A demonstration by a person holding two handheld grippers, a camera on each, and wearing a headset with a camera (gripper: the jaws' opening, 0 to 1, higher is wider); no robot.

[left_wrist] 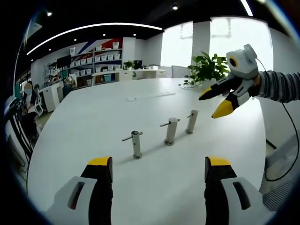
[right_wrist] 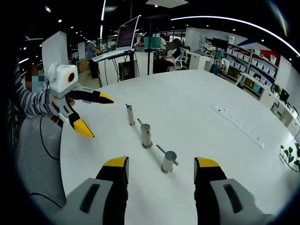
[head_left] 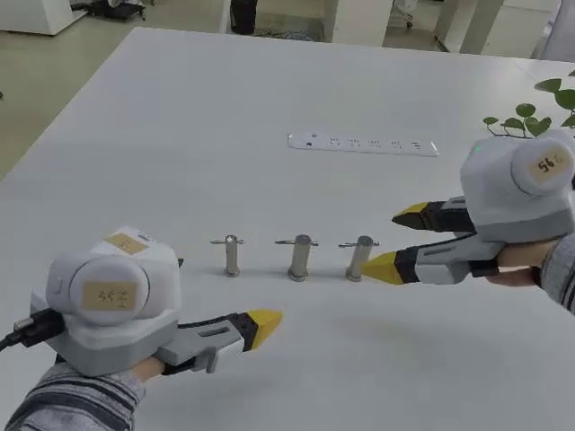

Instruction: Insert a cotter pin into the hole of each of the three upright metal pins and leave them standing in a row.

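Three upright metal pins stand in a row on the white table: a left pin (head_left: 232, 257), a middle pin (head_left: 299, 259) and a right pin (head_left: 359, 258). A thin cotter pin sticks out sideways near the top of each. My left gripper (head_left: 256, 325) is open and holds nothing, low and left of the row. In its own view its jaws (left_wrist: 158, 164) face the pins (left_wrist: 171, 131) from a distance. My right gripper (head_left: 396, 241) is open just right of the right pin, which lies ahead of its jaws (right_wrist: 161, 164) as the nearest pin (right_wrist: 168, 161).
A white power strip (head_left: 364, 144) lies beyond the pins. A green plant (head_left: 530, 117) stands at the table's right edge. The table top (head_left: 180, 135) is bare around the row. Office desks and shelves are far behind.
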